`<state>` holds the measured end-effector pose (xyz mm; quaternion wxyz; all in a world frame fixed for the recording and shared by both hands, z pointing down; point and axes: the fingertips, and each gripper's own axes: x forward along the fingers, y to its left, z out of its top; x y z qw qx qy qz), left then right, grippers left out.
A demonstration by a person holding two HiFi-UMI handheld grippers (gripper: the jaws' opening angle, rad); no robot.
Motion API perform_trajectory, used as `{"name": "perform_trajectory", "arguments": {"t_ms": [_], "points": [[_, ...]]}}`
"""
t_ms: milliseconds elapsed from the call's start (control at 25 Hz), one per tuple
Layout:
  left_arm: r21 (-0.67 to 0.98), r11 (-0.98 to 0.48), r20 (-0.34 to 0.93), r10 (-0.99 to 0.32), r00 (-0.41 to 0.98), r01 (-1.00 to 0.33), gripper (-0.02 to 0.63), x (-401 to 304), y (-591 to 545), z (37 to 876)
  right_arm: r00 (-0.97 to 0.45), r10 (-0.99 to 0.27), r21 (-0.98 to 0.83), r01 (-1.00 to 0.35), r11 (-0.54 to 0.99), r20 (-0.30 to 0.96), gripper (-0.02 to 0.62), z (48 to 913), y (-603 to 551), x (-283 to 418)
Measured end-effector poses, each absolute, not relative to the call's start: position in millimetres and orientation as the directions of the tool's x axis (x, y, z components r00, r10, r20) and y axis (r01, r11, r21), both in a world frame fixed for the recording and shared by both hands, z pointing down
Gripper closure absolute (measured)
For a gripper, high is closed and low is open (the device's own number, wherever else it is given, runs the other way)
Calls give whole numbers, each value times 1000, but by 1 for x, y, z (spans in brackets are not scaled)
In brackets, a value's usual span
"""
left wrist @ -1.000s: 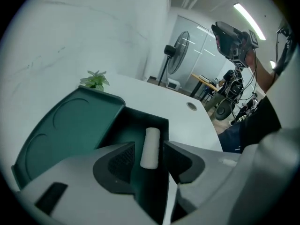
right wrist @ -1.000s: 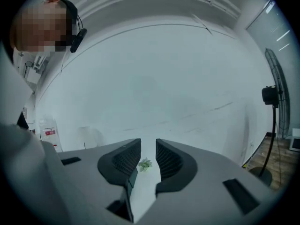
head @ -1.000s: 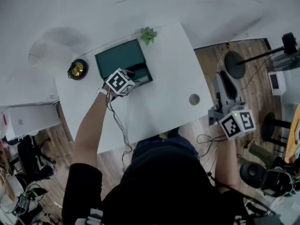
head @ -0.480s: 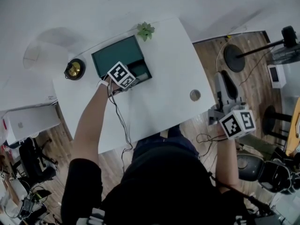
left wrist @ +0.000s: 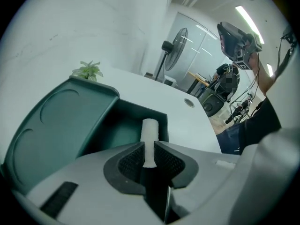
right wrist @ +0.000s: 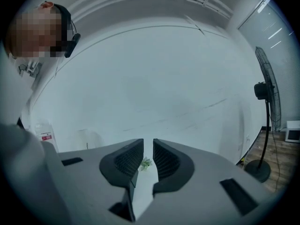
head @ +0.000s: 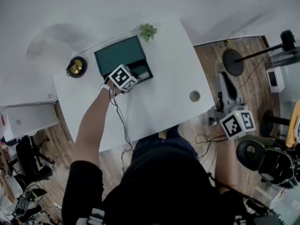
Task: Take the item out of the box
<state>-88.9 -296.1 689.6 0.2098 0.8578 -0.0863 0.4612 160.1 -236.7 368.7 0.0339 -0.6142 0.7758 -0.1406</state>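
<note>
A dark green box (head: 119, 54) lies open on the white table (head: 164, 78), lid flat at the back, tray toward me. A white cylinder (left wrist: 150, 128) lies in the tray (left wrist: 136, 114) and shows in the head view as a pale cylinder (head: 144, 74). My left gripper (head: 133, 76) reaches into the tray. In the left gripper view, the left gripper (left wrist: 149, 153) has its jaws closing, and the pads meet the cylinder's near end on both sides. My right gripper (head: 224, 81) hangs off the table's right edge. Its jaws (right wrist: 146, 156) are closing to a narrow gap with nothing between them.
A small green plant (head: 148, 32) stands at the table's far edge behind the box. A black and gold round object (head: 77, 67) sits left of the box. A round grommet (head: 194, 97) marks the table's right side. A fan base (head: 234, 62) stands on the wooden floor.
My left gripper has stayed at the box's tray, shifting only slightly. The right gripper has kept its place beside the table's right edge.
</note>
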Motion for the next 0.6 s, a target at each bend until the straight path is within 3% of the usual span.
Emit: {"name": "perform_trajectory", "arguments": {"t_ms": [280, 600], "points": [[107, -894, 807, -178, 563, -436, 541, -96, -308, 658, -259, -959, -272, -937, 220, 115, 531, 370, -230, 155], [174, -778, 671, -354, 651, -603, 540, -108, -284, 592, -375, -921, -304, -894, 329, 107, 536, 376, -246, 135]]}}
